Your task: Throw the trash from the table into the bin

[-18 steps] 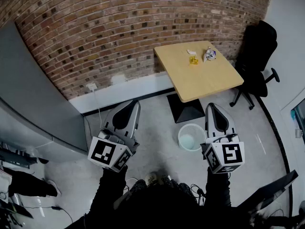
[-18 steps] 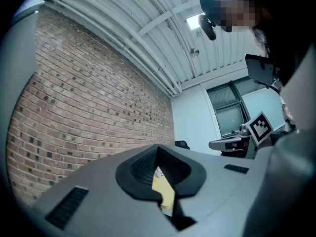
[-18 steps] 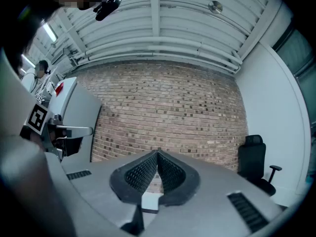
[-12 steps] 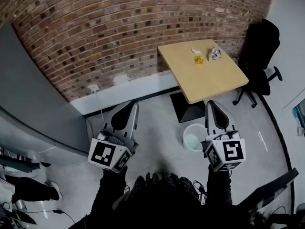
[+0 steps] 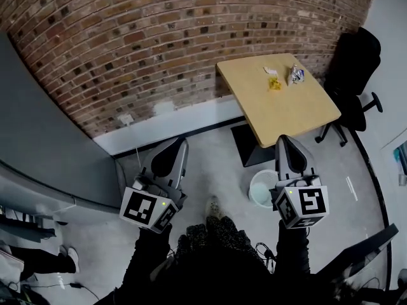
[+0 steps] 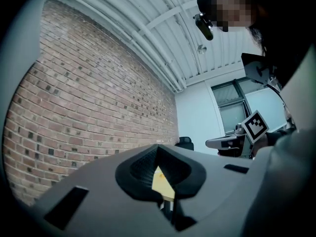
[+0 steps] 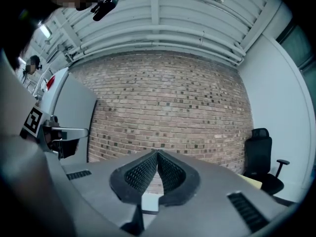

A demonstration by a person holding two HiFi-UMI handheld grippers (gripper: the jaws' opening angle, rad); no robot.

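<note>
Tabletop (image 5: 280,110): stood well ahead of you.
Bin (image 5: 262,188): sat on the floor beside its base.
Left gripper (image 5: 174,146), right gripper (image 5: 286,143): your jaws were closed, empty.
Trash (image 5: 275,84): small scraps at the tabletop's far edge; probably light and crumply, so pinch across the middle.

I've got 3 bits of trash on the table (image 5: 289,113), all bunched nr its far edge. White scrap (image 5: 271,70) sits furthest back. Yellow crumpled piece (image 5: 275,84) is just in front of it, v. close; can't tell if they touch. Silvery wrapper (image 5: 296,75) lies to the right of those two, slightly apart, crumpled as well. Table itself: squarish light-wood top on a black base (image 5: 245,150). Bin (image 5: 259,184) is round, white, upright, open at the top, standing on the floor (image 5: 213,164) just beside that base, approx. under the table's near corner. Inside looks pale; contents I can't make out.
</note>
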